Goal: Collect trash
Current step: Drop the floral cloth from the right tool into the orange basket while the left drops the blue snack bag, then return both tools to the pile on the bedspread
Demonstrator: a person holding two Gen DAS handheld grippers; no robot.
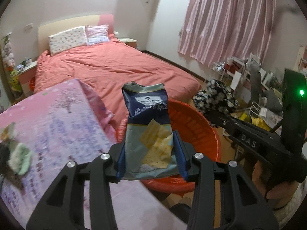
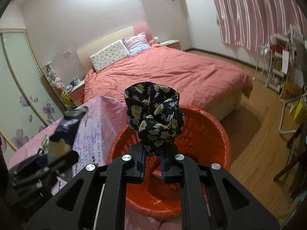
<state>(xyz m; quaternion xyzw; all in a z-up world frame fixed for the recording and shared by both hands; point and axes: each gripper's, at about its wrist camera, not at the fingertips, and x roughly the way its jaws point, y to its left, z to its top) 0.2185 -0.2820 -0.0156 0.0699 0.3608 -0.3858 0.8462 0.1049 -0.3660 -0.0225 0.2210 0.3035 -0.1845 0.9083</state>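
Note:
My left gripper (image 1: 151, 153) is shut on a blue cracker bag (image 1: 148, 122) and holds it upright above the near rim of an orange bin (image 1: 193, 122). My right gripper (image 2: 152, 159) is shut on a black floral cloth (image 2: 153, 113), bunched up, held over the same orange bin (image 2: 207, 134). In the left wrist view the right gripper (image 1: 216, 103) shows at the right, with the floral cloth (image 1: 214, 95) at its tip, over the bin's far side. The left gripper is blurred at the lower left of the right wrist view.
A table with a pink printed cloth (image 1: 57, 126) stands left of the bin; it also shows in the right wrist view (image 2: 96, 122). A bed with a salmon cover (image 1: 107, 71) lies behind. Cluttered shelves (image 1: 249, 76) and striped curtains (image 1: 230, 19) are at the right. Wooden floor (image 2: 255, 143) surrounds the bin.

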